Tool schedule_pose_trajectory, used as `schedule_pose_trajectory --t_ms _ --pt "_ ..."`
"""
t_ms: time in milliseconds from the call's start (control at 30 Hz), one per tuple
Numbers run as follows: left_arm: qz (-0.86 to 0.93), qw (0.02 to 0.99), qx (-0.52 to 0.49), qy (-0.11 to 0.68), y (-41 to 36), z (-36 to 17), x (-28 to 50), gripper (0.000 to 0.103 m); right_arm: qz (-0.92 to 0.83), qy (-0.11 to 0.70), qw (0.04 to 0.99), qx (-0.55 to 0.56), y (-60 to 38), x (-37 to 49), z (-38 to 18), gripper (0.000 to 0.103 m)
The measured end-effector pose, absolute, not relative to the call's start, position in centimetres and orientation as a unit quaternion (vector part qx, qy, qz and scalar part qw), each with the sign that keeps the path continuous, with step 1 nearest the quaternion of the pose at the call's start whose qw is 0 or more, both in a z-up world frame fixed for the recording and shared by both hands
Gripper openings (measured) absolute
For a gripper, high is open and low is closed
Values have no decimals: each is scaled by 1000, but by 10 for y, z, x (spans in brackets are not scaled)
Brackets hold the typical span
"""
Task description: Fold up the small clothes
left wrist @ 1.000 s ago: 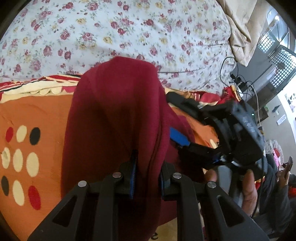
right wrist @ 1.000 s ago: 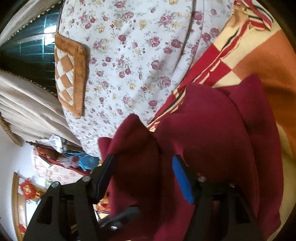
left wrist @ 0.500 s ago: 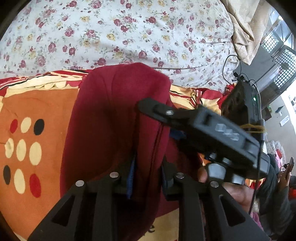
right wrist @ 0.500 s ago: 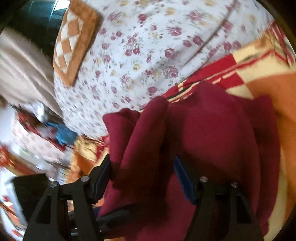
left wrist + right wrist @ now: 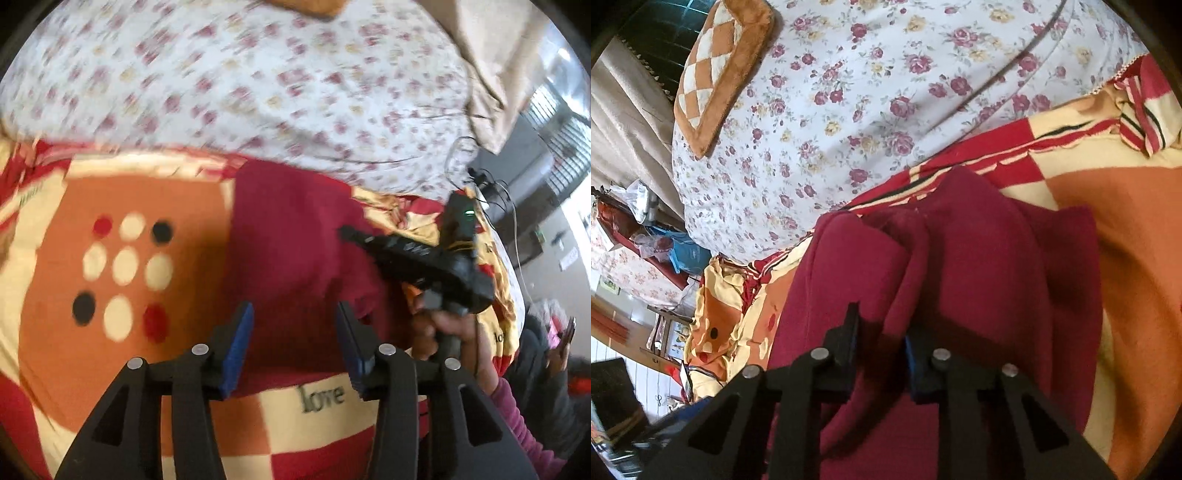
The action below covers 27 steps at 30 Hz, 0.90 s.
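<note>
A dark maroon garment (image 5: 295, 240) lies folded on the orange and red patterned blanket (image 5: 129, 199). My left gripper (image 5: 293, 314) hovers over the garment's near edge. Its jaws are opening, the blue pads (image 5: 238, 343) stand apart, and nothing is pinched between them. In the right wrist view my right gripper (image 5: 881, 325) is closing on a raised fold of the maroon garment (image 5: 979, 258), and cloth fills the narrow gap between its fingers. The left wrist view shows the right gripper (image 5: 347, 232) from the side, held by a hand (image 5: 443, 332), its tip on the garment's right edge.
A white floral sheet (image 5: 258, 92) covers the bed beyond the blanket. An orange checked cushion (image 5: 716, 74) lies on it at the far end. Cables (image 5: 480, 177) hang off the bed's right side, where furniture and another seated person (image 5: 546, 369) are.
My left gripper has let go of the maroon cloth, opened and pulled back. The garment has dropped flat onto the blanket. My right gripper's wide jaws have narrowed onto a fold.
</note>
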<state>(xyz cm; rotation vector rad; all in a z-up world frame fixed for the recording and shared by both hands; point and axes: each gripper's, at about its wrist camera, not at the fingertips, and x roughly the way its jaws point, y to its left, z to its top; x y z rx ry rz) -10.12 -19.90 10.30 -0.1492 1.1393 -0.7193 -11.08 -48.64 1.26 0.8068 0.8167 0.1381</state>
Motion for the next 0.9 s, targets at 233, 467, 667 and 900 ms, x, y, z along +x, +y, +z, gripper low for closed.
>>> schedule_pose_trajectory --t_ms 233,467,667,900 --pt "-325 716 -260 560 -170 74 -87 57 61 397 831 384 -485 -108 11 25" --pt "-311 681 -333 573 -169 60 -76 59 62 407 827 383 -483 -106 12 28" --pt "-281 699 -317 576 -165 48 -58 60 64 409 824 387 -484 -106 12 28" --pt "-263 695 -291 602 -180 13 -48 60 68 419 830 363 -473 -101 16 44"
